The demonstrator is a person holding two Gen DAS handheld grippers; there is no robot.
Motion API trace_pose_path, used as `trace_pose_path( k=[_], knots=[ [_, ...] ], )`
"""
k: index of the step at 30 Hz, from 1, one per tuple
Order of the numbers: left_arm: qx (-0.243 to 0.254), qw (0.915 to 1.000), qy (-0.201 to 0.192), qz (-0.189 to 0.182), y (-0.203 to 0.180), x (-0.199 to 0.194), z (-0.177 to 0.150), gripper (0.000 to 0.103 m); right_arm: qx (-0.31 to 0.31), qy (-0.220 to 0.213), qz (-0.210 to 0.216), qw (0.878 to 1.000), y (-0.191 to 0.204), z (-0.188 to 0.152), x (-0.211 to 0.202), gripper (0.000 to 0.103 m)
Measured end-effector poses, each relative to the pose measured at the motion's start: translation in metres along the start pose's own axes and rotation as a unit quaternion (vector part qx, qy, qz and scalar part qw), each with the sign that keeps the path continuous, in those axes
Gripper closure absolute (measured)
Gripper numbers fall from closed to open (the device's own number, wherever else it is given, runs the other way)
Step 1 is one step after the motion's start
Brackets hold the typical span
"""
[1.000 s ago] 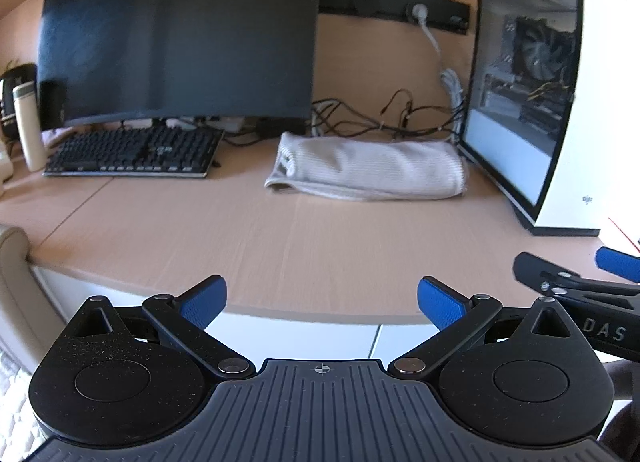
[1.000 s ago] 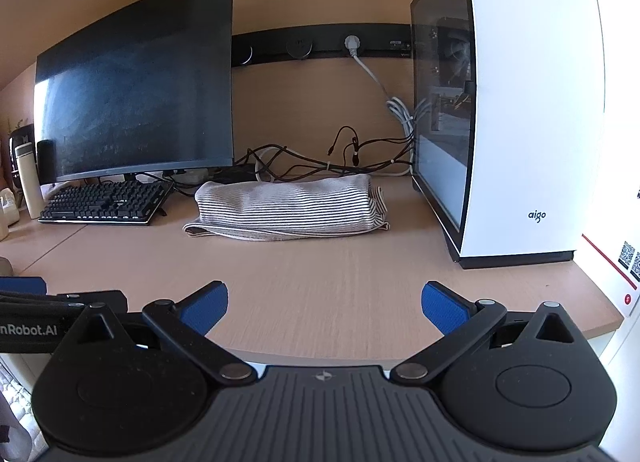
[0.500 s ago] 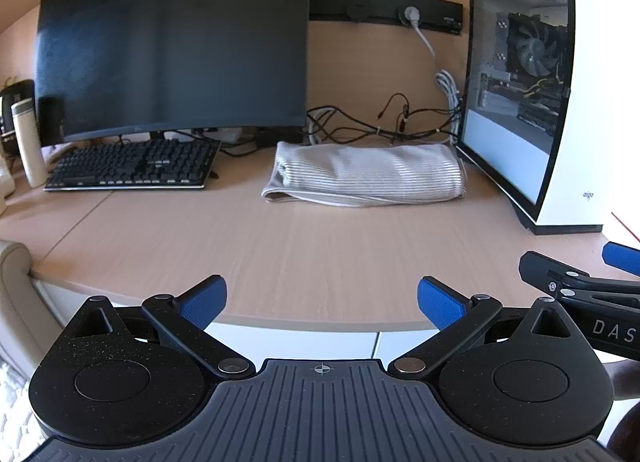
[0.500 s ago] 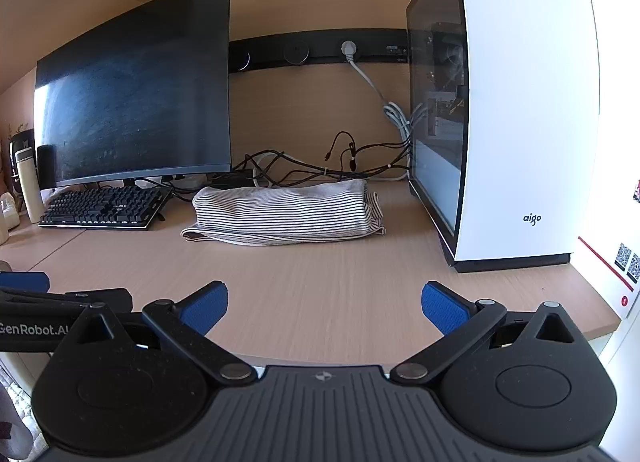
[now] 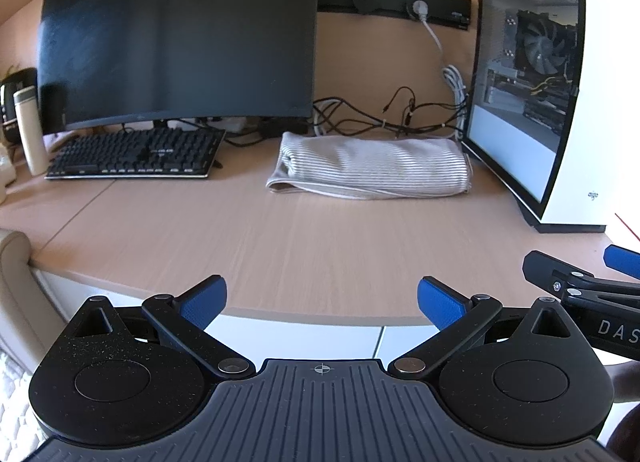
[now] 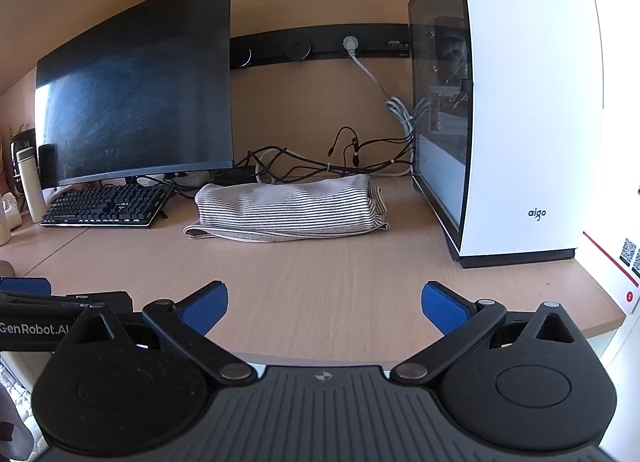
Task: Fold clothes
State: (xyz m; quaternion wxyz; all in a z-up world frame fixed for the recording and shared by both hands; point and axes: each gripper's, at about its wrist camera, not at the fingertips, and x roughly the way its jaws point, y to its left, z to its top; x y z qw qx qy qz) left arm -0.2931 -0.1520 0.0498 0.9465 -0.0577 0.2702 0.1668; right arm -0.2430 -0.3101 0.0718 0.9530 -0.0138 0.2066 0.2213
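A striped white and grey garment (image 5: 370, 169) (image 6: 288, 207) lies folded into a thick bundle at the back of the wooden desk (image 5: 280, 238), between the monitor and the white PC case. My left gripper (image 5: 322, 298) hangs open over the desk's front edge, well short of the garment, nothing between its blue pads. My right gripper (image 6: 324, 304) is open too, empty, also near the front edge. Each gripper shows at the other view's side.
A dark monitor (image 5: 176, 37) and black keyboard (image 5: 134, 153) stand at the back left, with a white flask (image 5: 30, 129) beside them. A white glass-sided PC case (image 6: 504, 117) stands at the right. Tangled cables (image 5: 392, 117) run behind the garment.
Both grippers have moved slightly forward and closer to the desk, so the garment sits a little nearer in view. Their jaws stay open and the garment has not moved.
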Motion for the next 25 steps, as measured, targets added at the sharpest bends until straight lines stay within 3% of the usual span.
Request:
trace_pose_path(
  k=[16,25],
  knots=[
    [-0.011,0.9999,0.012,-0.001,0.012,0.002,-0.001,0.0,-0.009,0.009,0.013,1.0,0.011,0.002,0.005,0.0],
    [-0.002,0.9996,0.028,-0.003,0.017,0.02,0.001,0.0,0.006,0.032,0.006,0.999,0.008,0.005,0.027,0.0]
  ],
)
